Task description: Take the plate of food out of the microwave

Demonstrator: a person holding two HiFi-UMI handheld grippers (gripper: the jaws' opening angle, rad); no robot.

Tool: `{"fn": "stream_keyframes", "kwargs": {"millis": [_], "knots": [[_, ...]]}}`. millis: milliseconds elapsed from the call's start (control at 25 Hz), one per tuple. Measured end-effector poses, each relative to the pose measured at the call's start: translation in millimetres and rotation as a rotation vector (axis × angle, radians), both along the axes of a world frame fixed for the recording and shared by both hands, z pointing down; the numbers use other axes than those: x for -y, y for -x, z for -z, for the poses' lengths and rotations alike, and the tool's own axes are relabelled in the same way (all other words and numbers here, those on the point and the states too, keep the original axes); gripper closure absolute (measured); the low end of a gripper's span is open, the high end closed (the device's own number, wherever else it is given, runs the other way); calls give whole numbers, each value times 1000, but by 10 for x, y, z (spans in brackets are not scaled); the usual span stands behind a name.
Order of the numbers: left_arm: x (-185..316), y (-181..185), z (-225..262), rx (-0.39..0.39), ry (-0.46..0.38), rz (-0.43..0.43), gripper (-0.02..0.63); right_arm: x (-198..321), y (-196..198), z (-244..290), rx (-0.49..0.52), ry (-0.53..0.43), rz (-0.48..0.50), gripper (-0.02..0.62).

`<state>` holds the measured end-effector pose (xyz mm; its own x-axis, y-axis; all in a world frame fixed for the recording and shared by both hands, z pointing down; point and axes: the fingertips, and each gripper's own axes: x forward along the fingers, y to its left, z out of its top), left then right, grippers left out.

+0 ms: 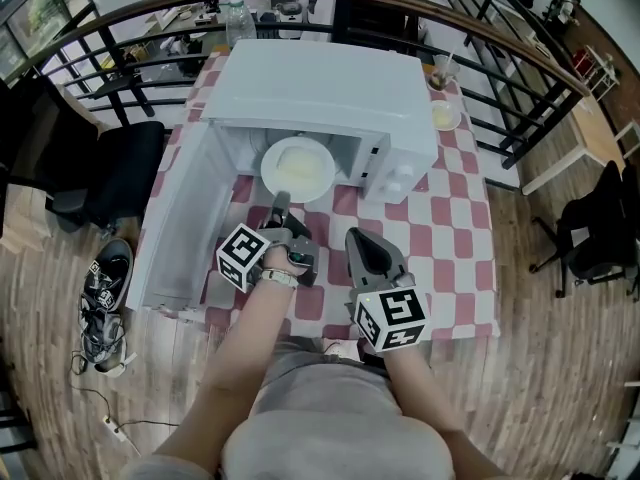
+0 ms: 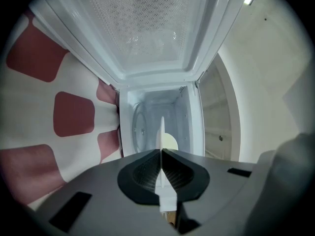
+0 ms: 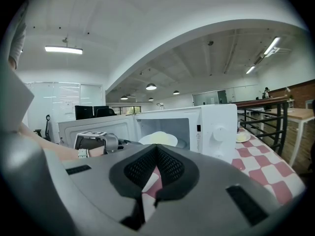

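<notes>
A white plate [image 1: 298, 165] of pale yellow food [image 1: 300, 168] sits at the mouth of the white microwave [image 1: 330, 93], half out of the cavity. My left gripper [image 1: 282, 201] is shut on the plate's near rim. In the left gripper view the plate [image 2: 161, 132] shows edge-on, clamped between the pads of the left gripper [image 2: 161, 155], with the food [image 2: 170, 142] beside it. My right gripper [image 1: 358, 238] hangs over the checked table to the right, shut and empty. The right gripper view shows the right gripper [image 3: 156, 149], the plate [image 3: 158, 138] and the left gripper [image 3: 93, 141].
The microwave door [image 1: 185, 218] swings open to the left, over the table's edge. A bottle [image 1: 238, 18] stands behind the microwave; a cup [image 1: 442, 68] and a small saucer [image 1: 445, 116] are at its right. A railing [image 1: 500, 43] curves behind. Shoes [image 1: 105, 288] lie on the floor.
</notes>
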<state>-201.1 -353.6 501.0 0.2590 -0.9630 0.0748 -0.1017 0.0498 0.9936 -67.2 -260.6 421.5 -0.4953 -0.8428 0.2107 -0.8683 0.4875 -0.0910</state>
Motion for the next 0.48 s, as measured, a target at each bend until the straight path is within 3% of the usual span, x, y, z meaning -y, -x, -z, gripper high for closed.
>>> {"fn": "stream_keyframes", "kwargs": {"millis": [480], "knots": [[-369,-81,253,-1,-55,-32,594,-250,32,179,-24,-69,7,571]]}}
